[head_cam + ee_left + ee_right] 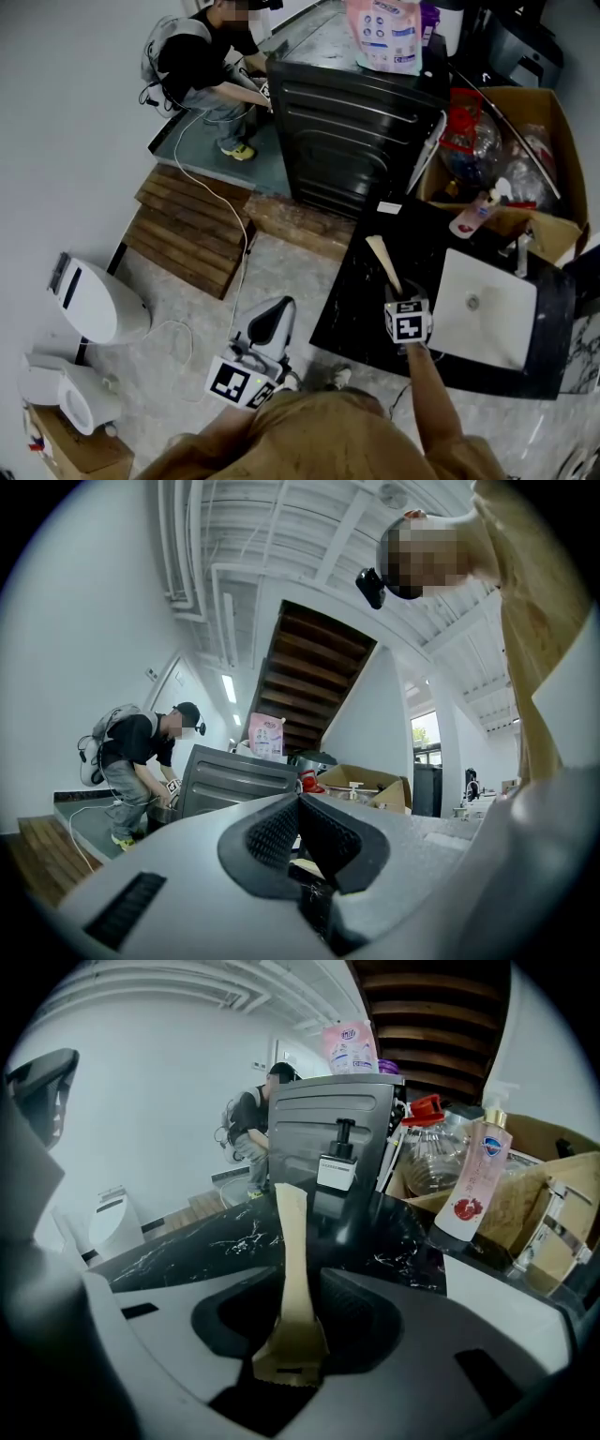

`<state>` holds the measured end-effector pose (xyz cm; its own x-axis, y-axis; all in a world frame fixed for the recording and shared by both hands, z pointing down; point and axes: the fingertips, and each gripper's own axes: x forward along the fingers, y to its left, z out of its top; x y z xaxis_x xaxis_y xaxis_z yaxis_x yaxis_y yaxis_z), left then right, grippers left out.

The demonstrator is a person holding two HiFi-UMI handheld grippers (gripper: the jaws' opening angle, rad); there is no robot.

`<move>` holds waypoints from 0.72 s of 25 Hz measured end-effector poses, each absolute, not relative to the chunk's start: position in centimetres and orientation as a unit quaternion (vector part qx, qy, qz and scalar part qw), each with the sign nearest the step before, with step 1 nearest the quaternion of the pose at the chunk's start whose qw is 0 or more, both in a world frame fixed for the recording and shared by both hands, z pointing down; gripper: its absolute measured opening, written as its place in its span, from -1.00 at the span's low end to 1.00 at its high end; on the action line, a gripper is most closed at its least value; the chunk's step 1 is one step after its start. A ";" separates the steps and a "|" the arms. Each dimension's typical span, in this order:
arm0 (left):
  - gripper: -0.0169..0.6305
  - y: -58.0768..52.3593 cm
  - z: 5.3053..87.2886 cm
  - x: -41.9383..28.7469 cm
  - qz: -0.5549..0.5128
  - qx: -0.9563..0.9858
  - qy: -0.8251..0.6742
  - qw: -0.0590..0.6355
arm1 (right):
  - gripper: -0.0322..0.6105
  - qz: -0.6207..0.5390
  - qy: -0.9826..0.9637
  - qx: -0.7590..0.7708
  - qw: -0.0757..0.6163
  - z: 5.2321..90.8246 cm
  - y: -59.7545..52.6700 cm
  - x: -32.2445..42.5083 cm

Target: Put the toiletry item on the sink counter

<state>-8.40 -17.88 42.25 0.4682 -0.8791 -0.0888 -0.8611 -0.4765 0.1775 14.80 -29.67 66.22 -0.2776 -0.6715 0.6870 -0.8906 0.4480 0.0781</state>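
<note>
The right gripper (403,305) has its jaws slack around the near end of the beige tube (383,262), which lies on the black counter (352,305) just left of the sink (452,281). The tube's long axis points straight away from the jaws. The left gripper (277,314), clenched and empty, is farther from the sink.

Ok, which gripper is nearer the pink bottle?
Right. The right gripper is over the counter where the pink bottle stands, with a tube between its jaws. The left gripper hangs off the counter, over the floor.
</note>
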 end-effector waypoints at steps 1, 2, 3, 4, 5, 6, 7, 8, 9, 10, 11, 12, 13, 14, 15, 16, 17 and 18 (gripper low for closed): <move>-0.94 -17.9 42.3 -8.5 -0.084 0.856 -0.508 0.055 | -0.42 0.167 -0.784 0.497 0.331 66.2 -29.7 14.9; -0.94 -17.8 42.4 -8.5 -0.083 0.856 -0.506 0.056 | -0.20 0.171 -0.787 0.494 0.326 66.2 -29.8 14.8; -0.94 -17.8 42.4 -8.6 -0.083 0.857 -0.505 0.056 | 0.03 0.174 -0.791 0.491 0.321 66.0 -29.8 14.7; -0.94 -17.7 42.5 -8.6 -0.084 0.858 -0.504 0.057 | 0.15 0.174 -0.793 0.490 0.316 65.8 -29.7 14.7; -0.94 -17.6 42.5 -8.6 -0.085 0.858 -0.503 0.057 | 0.20 0.171 -0.795 0.491 0.313 65.6 -29.7 14.6; -0.94 -17.6 42.5 -8.5 -0.085 0.859 -0.501 0.058 | 0.20 0.167 -0.795 0.493 0.312 65.3 -29.5 14.6; -0.94 -17.5 42.5 -8.4 -0.086 0.861 -0.498 0.058 | 0.20 0.164 -0.795 0.495 0.311 65.0 -29.4 14.6; -0.94 -17.5 42.5 -8.3 -0.086 0.862 -0.496 0.058 | 0.21 0.162 -0.795 0.496 0.310 64.9 -29.2 14.5; -0.94 -17.5 42.5 -8.2 -0.087 0.863 -0.494 0.057 | 0.21 0.162 -0.795 0.496 0.310 64.7 -29.0 14.4; -0.94 -17.4 42.4 -8.2 -0.087 0.865 -0.491 0.057 | 0.21 0.162 -0.795 0.496 0.310 64.6 -28.8 14.3; -0.94 -17.3 42.3 -8.2 -0.088 0.866 -0.489 0.057 | 0.21 0.161 -0.794 0.497 0.310 64.5 -28.6 14.2; -0.94 -17.3 42.2 -8.1 -0.089 0.867 -0.487 0.057 | 0.21 0.162 -0.793 0.498 0.310 64.4 -28.4 14.1; -0.94 -17.2 42.1 -8.1 -0.090 0.868 -0.484 0.056 | 0.21 0.164 -0.792 0.499 0.311 64.3 -28.1 14.1; -0.94 -17.0 42.1 -8.1 -0.091 0.870 -0.482 0.056 | 0.21 0.165 -0.791 0.500 0.312 64.2 -27.8 14.1; -0.94 -16.9 42.0 -8.0 -0.091 0.871 -0.480 0.056 | 0.21 0.165 -0.790 0.502 0.313 64.1 -27.6 14.1; -0.94 -16.8 42.0 -8.0 -0.091 0.872 -0.478 0.057 | 0.21 0.164 -0.789 0.504 0.312 64.0 -27.4 14.2; -0.94 -16.7 42.0 -8.1 -0.091 0.873 -0.476 0.057 | 0.21 0.163 -0.788 0.506 0.312 63.9 -27.3 14.2; -0.94 -16.6 42.0 -8.1 -0.092 0.874 -0.474 0.057 | 0.21 0.162 -0.787 0.508 0.311 63.9 -27.2 14.2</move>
<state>-8.07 -16.60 41.98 0.5333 -0.8393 -0.1057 -0.8184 -0.5435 0.1869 14.22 -27.21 63.88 -0.2909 -0.6985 0.6538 -0.9001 0.4315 0.0606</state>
